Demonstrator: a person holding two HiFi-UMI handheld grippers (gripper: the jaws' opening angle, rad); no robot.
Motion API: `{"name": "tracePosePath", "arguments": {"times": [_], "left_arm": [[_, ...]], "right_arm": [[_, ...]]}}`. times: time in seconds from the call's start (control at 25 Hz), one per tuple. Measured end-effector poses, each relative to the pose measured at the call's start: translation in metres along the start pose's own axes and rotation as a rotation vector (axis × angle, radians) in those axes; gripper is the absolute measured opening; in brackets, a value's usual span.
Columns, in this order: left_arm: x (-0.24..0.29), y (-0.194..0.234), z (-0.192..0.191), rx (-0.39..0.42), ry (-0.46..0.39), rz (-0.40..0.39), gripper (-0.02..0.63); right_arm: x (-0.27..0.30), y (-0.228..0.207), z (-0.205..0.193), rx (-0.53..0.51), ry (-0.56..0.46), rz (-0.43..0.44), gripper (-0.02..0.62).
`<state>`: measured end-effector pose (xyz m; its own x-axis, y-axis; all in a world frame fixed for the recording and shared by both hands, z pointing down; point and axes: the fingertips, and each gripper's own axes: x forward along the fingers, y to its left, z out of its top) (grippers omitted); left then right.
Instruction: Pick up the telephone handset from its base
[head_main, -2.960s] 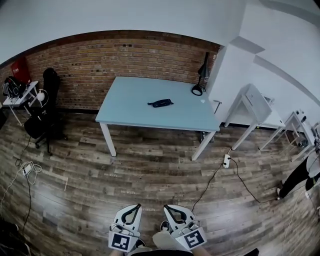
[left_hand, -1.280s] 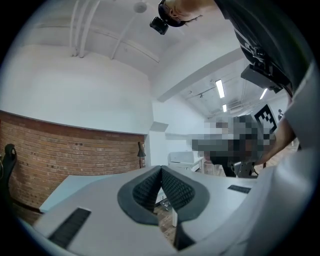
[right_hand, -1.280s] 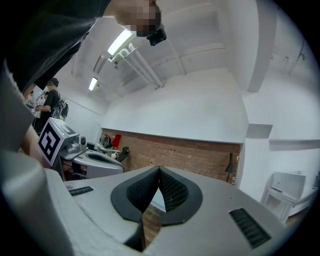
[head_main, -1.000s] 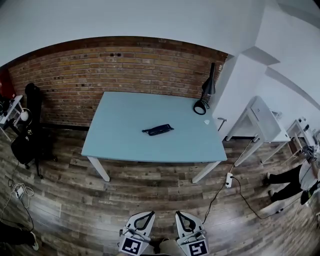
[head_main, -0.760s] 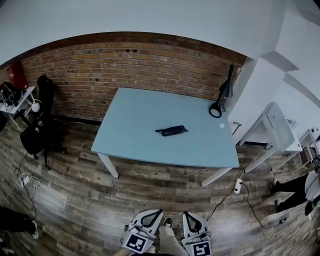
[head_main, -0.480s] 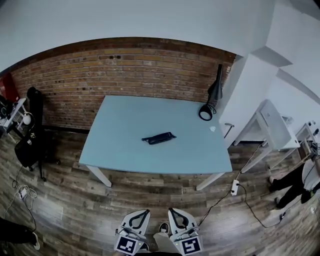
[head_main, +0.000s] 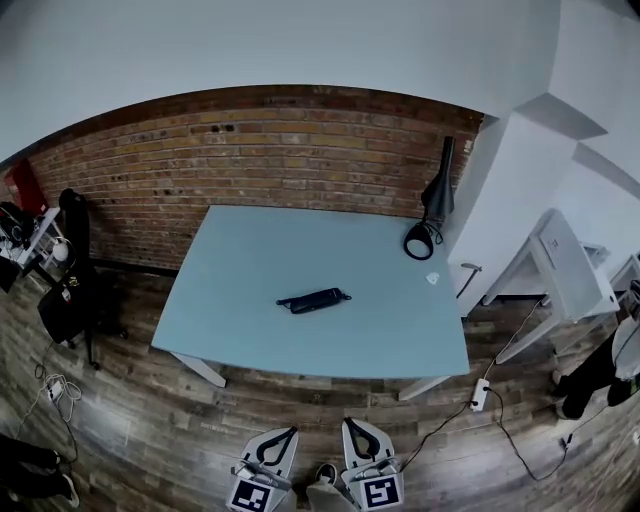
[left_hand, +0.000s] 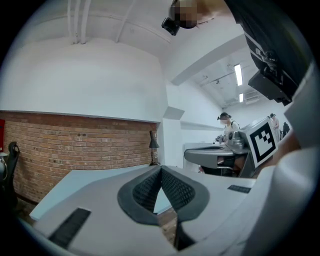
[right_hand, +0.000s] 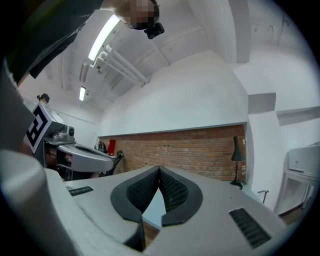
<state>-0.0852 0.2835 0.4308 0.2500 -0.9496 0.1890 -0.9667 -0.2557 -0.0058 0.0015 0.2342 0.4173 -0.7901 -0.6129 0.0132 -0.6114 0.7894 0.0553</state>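
A black telephone handset (head_main: 313, 299) lies near the middle of the light blue table (head_main: 240, 250); I cannot make out its base apart from it. Both grippers hang low over the floor, short of the table's near edge and well away from the handset. My left gripper (head_main: 289, 433) is shut with nothing in it, its ribbed pads (left_hand: 150, 187) meeting at the tip. My right gripper (head_main: 349, 425) is likewise shut and empty, pads (right_hand: 172, 190) together. The handset does not show in either gripper view; both look level over the tabletop (left_hand: 75, 182) toward the brick wall.
A black desk lamp (head_main: 432, 215) and a small white object (head_main: 432, 278) stand at the table's far right. A power strip (head_main: 481, 393) with cables lies on the floor to the right. A black chair (head_main: 70, 290) is left, a white desk (head_main: 565, 265) right.
The table has come nearer and fills more of the head view. Both grippers have stayed shut, side by side at the bottom of the view.
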Motion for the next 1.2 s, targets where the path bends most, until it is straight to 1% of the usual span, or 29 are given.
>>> {"name": "tracePosePath", "arguments": {"times": [0.2, 0.28, 0.44, 0.6, 0.72, 0.84, 0.96, 1.08, 1.2], "left_arm": [[0.017, 0.005, -0.021, -0.030, 0.040, 0.001, 0.029], [0.026, 0.010, -0.028, -0.040, 0.051, -0.003, 0.029], [0.055, 0.030, -0.032, -0.035, 0.039, -0.036, 0.029], [0.087, 0.063, -0.024, -0.029, 0.009, -0.088, 0.029], [0.114, 0.091, -0.005, -0.011, -0.032, -0.126, 0.029], [0.139, 0.122, 0.016, 0.009, -0.069, -0.155, 0.029], [0.155, 0.158, 0.022, 0.029, -0.089, -0.147, 0.029], [0.161, 0.189, 0.007, 0.034, -0.042, -0.100, 0.029], [0.170, 0.207, -0.010, 0.025, 0.011, -0.060, 0.029]], "right_arm": [[0.013, -0.014, -0.020, 0.028, 0.054, -0.007, 0.003], [0.024, -0.018, -0.026, 0.023, 0.076, -0.008, 0.003], [0.051, -0.034, -0.035, 0.001, 0.096, -0.030, 0.003], [0.085, -0.041, -0.026, -0.012, 0.104, -0.051, 0.003], [0.118, -0.044, -0.015, -0.039, 0.120, -0.046, 0.003], [0.154, -0.048, -0.002, -0.043, 0.117, -0.045, 0.003], [0.181, -0.042, 0.006, -0.053, 0.094, -0.026, 0.003], [0.192, -0.032, -0.001, -0.042, 0.111, -0.010, 0.003], [0.201, -0.037, -0.014, -0.005, 0.160, 0.000, 0.003]]}}
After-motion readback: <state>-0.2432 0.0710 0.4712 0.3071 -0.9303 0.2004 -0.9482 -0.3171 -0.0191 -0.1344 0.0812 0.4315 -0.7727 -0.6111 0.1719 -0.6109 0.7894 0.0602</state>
